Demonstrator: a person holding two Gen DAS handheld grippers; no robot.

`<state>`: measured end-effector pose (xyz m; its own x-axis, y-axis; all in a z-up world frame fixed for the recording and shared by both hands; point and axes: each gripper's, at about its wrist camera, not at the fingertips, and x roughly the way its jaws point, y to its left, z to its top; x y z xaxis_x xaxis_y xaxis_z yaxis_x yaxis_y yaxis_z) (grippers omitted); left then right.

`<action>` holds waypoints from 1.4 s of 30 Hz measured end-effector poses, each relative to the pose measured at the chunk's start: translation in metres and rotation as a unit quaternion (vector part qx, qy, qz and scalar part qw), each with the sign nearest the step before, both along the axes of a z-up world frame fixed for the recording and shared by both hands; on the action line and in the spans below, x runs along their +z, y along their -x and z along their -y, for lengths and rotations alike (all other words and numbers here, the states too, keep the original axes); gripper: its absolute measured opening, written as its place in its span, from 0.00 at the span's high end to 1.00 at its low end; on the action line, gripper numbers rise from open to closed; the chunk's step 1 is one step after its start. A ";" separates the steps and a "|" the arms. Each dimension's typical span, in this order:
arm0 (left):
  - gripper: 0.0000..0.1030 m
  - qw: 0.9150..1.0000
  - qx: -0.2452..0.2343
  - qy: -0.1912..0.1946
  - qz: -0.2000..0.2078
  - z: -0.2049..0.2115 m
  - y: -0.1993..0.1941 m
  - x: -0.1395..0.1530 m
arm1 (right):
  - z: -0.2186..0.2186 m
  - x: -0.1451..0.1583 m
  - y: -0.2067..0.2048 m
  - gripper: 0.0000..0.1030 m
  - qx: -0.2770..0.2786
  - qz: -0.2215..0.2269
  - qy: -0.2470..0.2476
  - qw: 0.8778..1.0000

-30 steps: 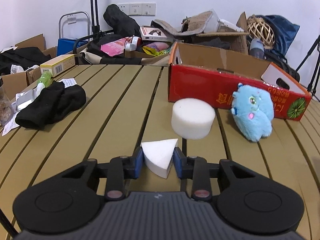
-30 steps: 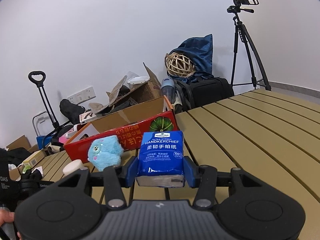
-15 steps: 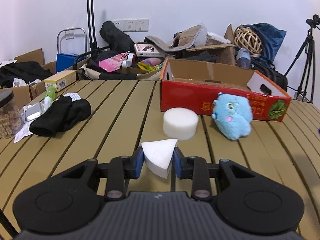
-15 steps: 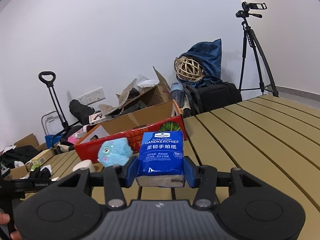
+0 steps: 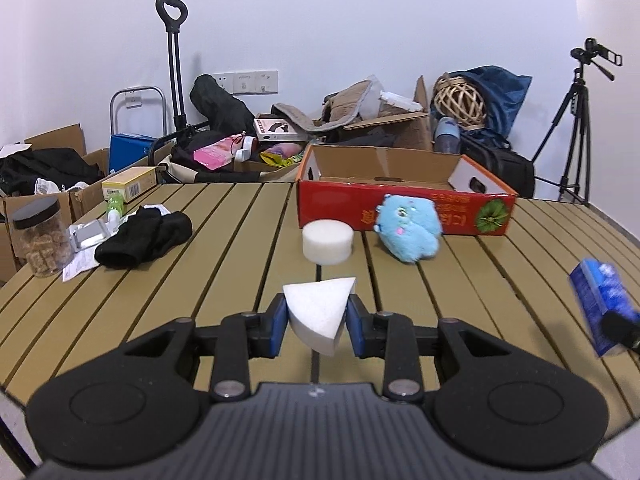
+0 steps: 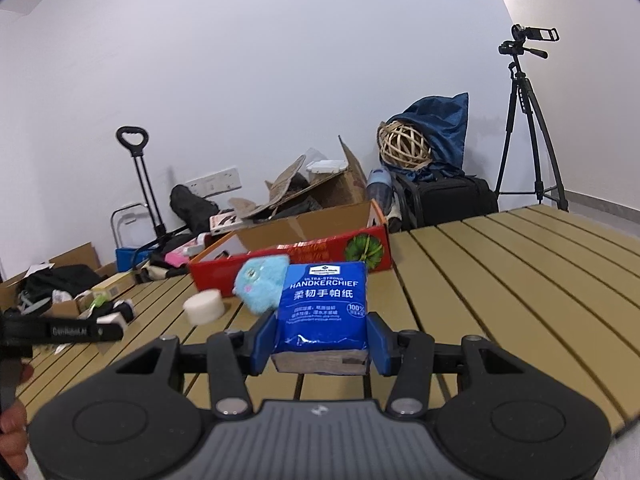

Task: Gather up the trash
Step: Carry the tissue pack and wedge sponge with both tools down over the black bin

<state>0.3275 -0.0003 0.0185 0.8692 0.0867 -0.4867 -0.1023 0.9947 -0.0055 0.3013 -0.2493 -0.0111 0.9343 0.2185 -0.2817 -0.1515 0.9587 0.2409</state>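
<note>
Two hand-held grippers over slatted table [image 5: 224, 264], left hand-held gripper [image 5: 316, 318] pinching foam wedge [image 5: 318, 314], right hand-held gripper [image 6: 320, 338] pinching tissue pack [image 6: 324, 308]

Plain white wall [image 5: 360, 20] behind, evenly lit, with a row of wall sockets [image 5: 248, 81] at 11 o'clock. Olive slatted worktop [image 5: 240, 232] fills the foreground. Beyond its far edge: a folding hand trolley [image 5: 173, 60] at 10 o'clock, open cardboard boxes [image 5: 56, 144] at 9 o'clock, and a camera tripod [image 6: 524, 120] at 2 o'clock beside a black bag [image 6: 452, 200].
</note>
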 end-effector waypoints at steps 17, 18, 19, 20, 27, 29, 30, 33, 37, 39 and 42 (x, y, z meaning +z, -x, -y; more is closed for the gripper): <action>0.69 0.999 -0.039 0.019 -0.013 0.015 0.113 -0.016 | -0.005 -0.036 0.114 0.54 0.056 -0.005 0.031 0.998; 0.69 0.999 -0.041 0.020 -0.014 0.016 0.119 -0.018 | -0.006 -0.038 0.118 0.54 0.059 -0.009 0.034 0.998; 0.69 0.999 -0.043 0.020 -0.015 0.016 0.124 -0.020 | -0.007 -0.040 0.122 0.54 0.062 -0.014 0.038 0.997; 0.69 0.999 -0.046 0.019 -0.016 0.017 0.130 -0.021 | -0.007 -0.043 0.126 0.54 0.066 -0.020 0.042 0.997; 0.69 0.997 -0.059 0.023 -0.034 0.016 0.162 -0.039 | -0.022 -0.066 0.150 0.54 0.096 -0.072 0.076 0.990; 0.69 0.997 -0.059 0.027 -0.044 0.013 0.171 -0.048 | -0.028 -0.075 0.158 0.54 0.108 -0.090 0.083 0.987; 0.69 0.997 -0.060 0.027 -0.051 0.012 0.176 -0.054 | -0.031 -0.079 0.161 0.54 0.114 -0.101 0.088 0.984; 0.69 0.995 -0.062 0.024 -0.071 0.009 0.188 -0.071 | -0.037 -0.091 0.170 0.54 0.129 -0.136 0.097 0.978; 0.69 0.993 -0.062 0.024 -0.100 0.003 0.199 -0.094 | -0.045 -0.109 0.172 0.54 0.140 -0.193 0.100 0.966; 0.69 0.991 -0.060 0.025 -0.113 0.001 0.204 -0.104 | -0.047 -0.115 0.173 0.54 0.142 -0.213 0.104 0.961; 0.69 0.989 -0.060 0.030 -0.130 -0.004 0.209 -0.117 | -0.051 -0.124 0.176 0.54 0.143 -0.236 0.113 0.955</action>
